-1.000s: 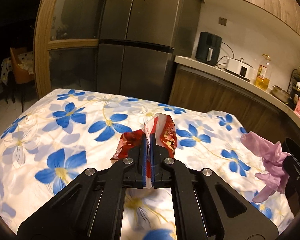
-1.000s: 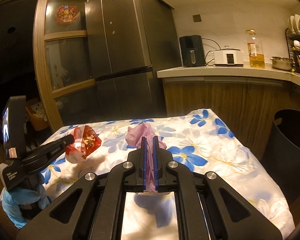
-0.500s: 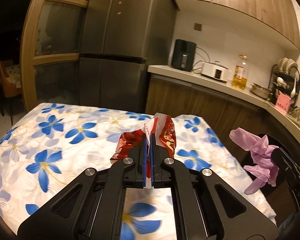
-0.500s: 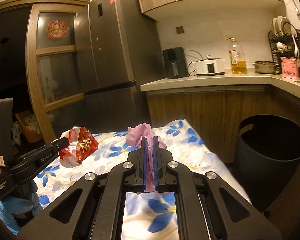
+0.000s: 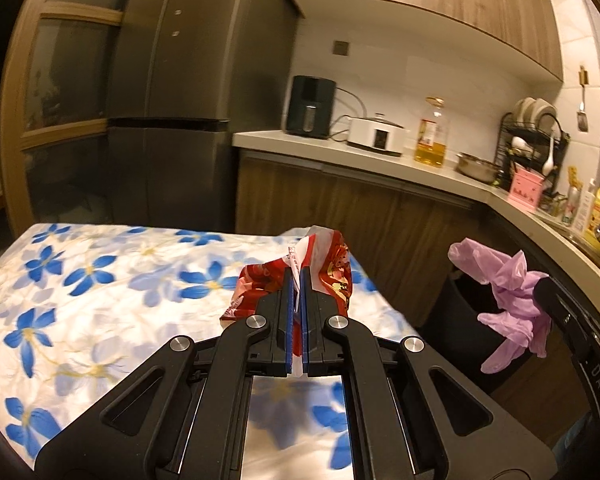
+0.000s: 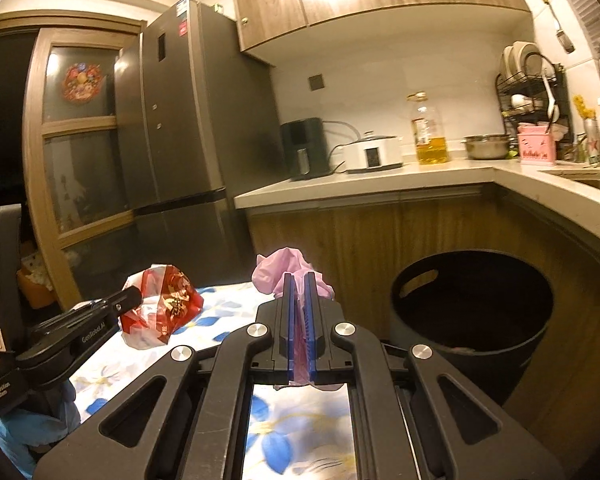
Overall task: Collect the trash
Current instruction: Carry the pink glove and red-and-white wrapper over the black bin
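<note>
Crumpled red-and-white printed plastic wrapper: pinched in my left gripper, jaws closed right down on a fold of it, the rest bunched out past the tips. It hangs clear of the table, over the far right corner of the white cloth with blue flowers.

Scrunched pale-purple thin plastic glove or bag, can't say which: clamped in my right gripper, jaws likewise closed tight on it, a tail of it hanging below the blue pads. From the left camera it sits off to the right, past the table edge, in front of the dark bin.

Round black plastic bin with a cut-out handle: on the floor right of the table, against the wooden cabinet fronts. Mouth open, inside mostly dark; a small pale scrap may lie at the bottom, not certain.

Progress, my reading: pick-up is done for both pieces, neither is yet over the bin mouth. Purple piece is nearer. Left to do: carry both across, release into the bin. The part of the cloth in view shows no further litter; the near part is hidden behind my grippers.
</note>
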`<move>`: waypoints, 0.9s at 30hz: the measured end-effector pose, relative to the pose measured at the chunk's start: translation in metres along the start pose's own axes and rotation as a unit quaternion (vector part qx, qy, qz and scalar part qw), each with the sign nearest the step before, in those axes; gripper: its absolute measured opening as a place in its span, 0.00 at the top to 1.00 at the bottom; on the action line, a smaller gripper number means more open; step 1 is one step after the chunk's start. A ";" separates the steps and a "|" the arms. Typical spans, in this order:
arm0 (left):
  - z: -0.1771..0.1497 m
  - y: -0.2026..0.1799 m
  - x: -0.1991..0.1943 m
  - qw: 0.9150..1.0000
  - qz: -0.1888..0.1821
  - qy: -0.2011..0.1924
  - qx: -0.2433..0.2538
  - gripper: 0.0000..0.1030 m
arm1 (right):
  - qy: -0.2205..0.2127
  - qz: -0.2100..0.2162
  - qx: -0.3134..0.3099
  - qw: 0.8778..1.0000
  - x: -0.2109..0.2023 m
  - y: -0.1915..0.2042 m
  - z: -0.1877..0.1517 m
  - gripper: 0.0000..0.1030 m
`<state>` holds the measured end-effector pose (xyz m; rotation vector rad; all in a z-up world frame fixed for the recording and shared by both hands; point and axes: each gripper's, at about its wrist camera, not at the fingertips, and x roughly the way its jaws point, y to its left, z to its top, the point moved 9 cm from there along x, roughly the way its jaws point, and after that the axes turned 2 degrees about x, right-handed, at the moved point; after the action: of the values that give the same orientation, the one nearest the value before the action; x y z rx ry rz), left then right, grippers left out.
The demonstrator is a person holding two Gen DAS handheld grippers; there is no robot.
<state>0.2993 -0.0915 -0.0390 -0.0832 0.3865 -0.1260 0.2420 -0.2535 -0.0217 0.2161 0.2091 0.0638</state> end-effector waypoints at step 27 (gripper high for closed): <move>0.026 -0.205 0.049 0.988 -0.137 -0.016 0.066 0.98 | -0.042 -0.121 0.039 0.991 -0.005 -0.144 0.046 0.95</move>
<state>0.3322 -0.2991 -0.0116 -0.0076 0.3313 -0.4214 0.2526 -0.4042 -0.0085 0.2685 0.1532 -0.1940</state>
